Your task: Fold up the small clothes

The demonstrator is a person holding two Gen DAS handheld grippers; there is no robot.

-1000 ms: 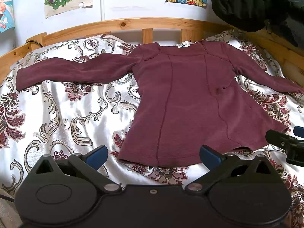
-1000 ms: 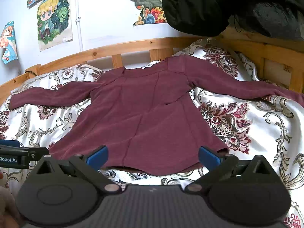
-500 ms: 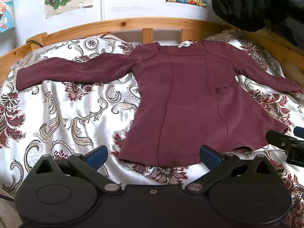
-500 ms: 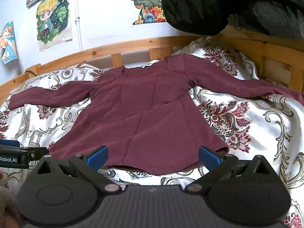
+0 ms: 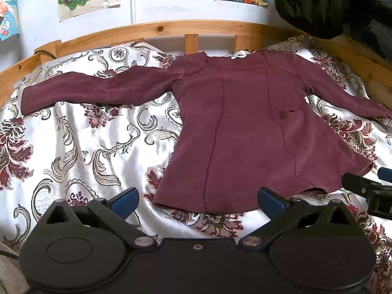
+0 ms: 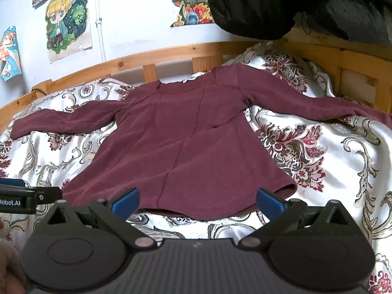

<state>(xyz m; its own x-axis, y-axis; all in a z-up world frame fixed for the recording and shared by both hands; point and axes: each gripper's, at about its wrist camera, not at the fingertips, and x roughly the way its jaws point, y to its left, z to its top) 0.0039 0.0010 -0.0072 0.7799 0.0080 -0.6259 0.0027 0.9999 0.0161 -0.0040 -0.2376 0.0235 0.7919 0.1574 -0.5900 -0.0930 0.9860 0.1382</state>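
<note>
In the left wrist view, the left gripper (image 5: 197, 199) is hovering with fingers spread wide and empty, and the maroon top (image 5: 247, 132) is lying flat on the floral bedspread (image 5: 80, 147) toward 12 to 1 o'clock, hem nearest, neckline far, sleeves running from 10 to 3 o'clock. In the right wrist view, the right gripper (image 6: 197, 199) is likewise gaping and empty, the top (image 6: 186, 142) sitting toward 12 o'clock, its hem just ahead of the fingertips; I am judging each gripper nearest its own hem corner.

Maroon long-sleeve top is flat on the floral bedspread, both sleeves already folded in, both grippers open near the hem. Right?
Not quite: the sleeves are not folded in. The maroon top lies flat on the bedspread with both sleeves spread outward, clearest in the left wrist view. The left gripper and right gripper are open near the hem.
</note>
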